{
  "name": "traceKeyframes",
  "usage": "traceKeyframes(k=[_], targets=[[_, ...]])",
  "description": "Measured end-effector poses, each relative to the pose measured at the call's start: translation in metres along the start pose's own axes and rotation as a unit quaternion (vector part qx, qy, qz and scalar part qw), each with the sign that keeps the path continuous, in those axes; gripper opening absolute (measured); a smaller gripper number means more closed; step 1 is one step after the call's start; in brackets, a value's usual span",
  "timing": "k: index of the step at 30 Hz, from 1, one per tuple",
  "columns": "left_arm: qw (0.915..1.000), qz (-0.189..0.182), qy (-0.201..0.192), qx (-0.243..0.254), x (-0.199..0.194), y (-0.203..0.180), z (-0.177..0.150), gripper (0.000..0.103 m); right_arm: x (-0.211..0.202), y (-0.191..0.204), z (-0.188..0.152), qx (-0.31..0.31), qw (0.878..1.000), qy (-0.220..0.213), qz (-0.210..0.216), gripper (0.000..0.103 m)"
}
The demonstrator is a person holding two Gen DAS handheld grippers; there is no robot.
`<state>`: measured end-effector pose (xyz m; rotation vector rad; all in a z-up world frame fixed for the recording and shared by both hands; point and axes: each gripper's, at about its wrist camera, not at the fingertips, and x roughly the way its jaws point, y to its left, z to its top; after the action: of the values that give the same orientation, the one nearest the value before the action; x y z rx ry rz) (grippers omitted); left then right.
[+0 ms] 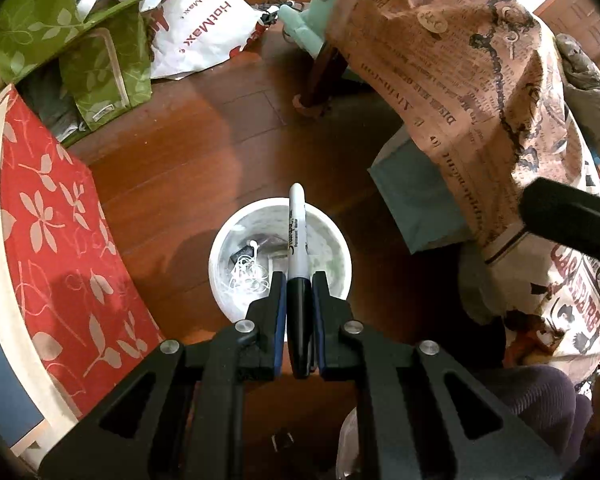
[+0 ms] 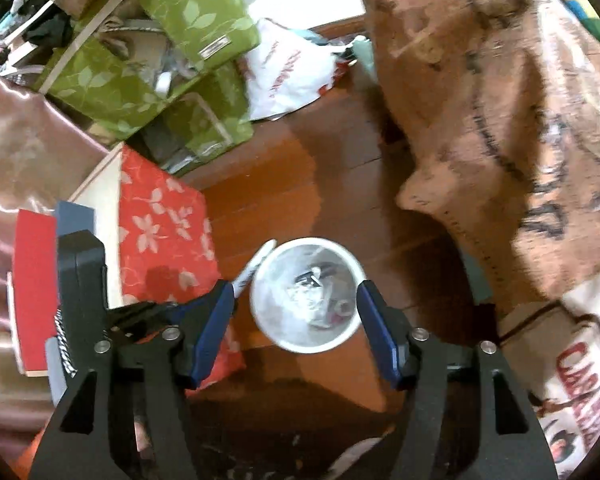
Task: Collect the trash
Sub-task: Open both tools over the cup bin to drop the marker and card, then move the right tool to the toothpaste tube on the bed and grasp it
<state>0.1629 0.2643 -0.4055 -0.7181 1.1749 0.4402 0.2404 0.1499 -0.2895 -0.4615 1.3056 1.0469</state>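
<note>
Over the wood floor, both grippers are pointing down at a white bin that's sitting between a red floral cushion and a newsprint-pattern cloth. Left gripper is clamping a black-and-white marker by its black cap, tip hanging above the bin opening. Right gripper is standing wide open with nothing in it, framing the bin's rim. Tangled white earbuds are lying inside the bin.

White bin, black-capped white marker, red floral cushion, leaf-patterned green bags.
</note>
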Motion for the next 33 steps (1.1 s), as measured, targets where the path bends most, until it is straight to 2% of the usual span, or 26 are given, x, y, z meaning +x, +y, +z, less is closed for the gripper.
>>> traceKeyframes(k=[3,6,10,12,14,16,18,23,26,30,33], targets=[[0.9999,0.01,0.002,0.004,0.005,-0.003,0.002,0.011,-0.017,-0.018,-0.002,-0.007,0.999,-0.016,-0.042,0.06],[0.9997,0.021,0.005,0.008,0.013,-0.004,0.004,0.011,-0.048,-0.054,-0.007,0.009,0.994,-0.052,-0.097,0.06],[0.9991,0.037,0.008,0.017,0.025,-0.008,0.006,0.011,-0.099,-0.113,-0.014,0.059,0.981,-0.097,-0.157,0.06],[0.9988,0.042,0.017,0.02,0.032,-0.011,0.008,0.011,-0.13,-0.149,-0.018,0.099,0.971,-0.12,-0.183,0.06],[0.9983,0.049,0.027,0.019,0.039,-0.012,0.011,0.015,-0.155,-0.181,-0.021,0.133,0.96,-0.136,-0.206,0.06],[0.9974,0.058,0.04,0.015,0.046,-0.013,0.013,0.033,-0.177,-0.216,-0.025,0.177,0.947,-0.151,-0.223,0.06],[0.9973,0.062,0.038,0.013,0.046,-0.016,0.015,0.035,-0.194,-0.247,-0.029,0.216,0.934,-0.164,-0.233,0.06],[0.9954,0.084,0.021,0.039,0.036,-0.031,0.02,0.036,-0.225,-0.321,-0.042,0.306,0.893,-0.194,-0.266,0.06],[0.9949,0.089,0.006,0.048,0.025,-0.039,0.026,0.036,-0.232,-0.361,-0.046,0.346,0.877,-0.202,-0.265,0.06],[0.9945,0.087,-0.024,0.053,0.006,-0.052,0.036,0.04,-0.232,-0.399,-0.047,0.376,0.865,-0.204,-0.262,0.06],[0.9917,0.097,-0.052,0.068,-0.005,-0.064,0.044,0.042,-0.227,-0.419,-0.046,0.386,0.861,-0.205,-0.26,0.05]])
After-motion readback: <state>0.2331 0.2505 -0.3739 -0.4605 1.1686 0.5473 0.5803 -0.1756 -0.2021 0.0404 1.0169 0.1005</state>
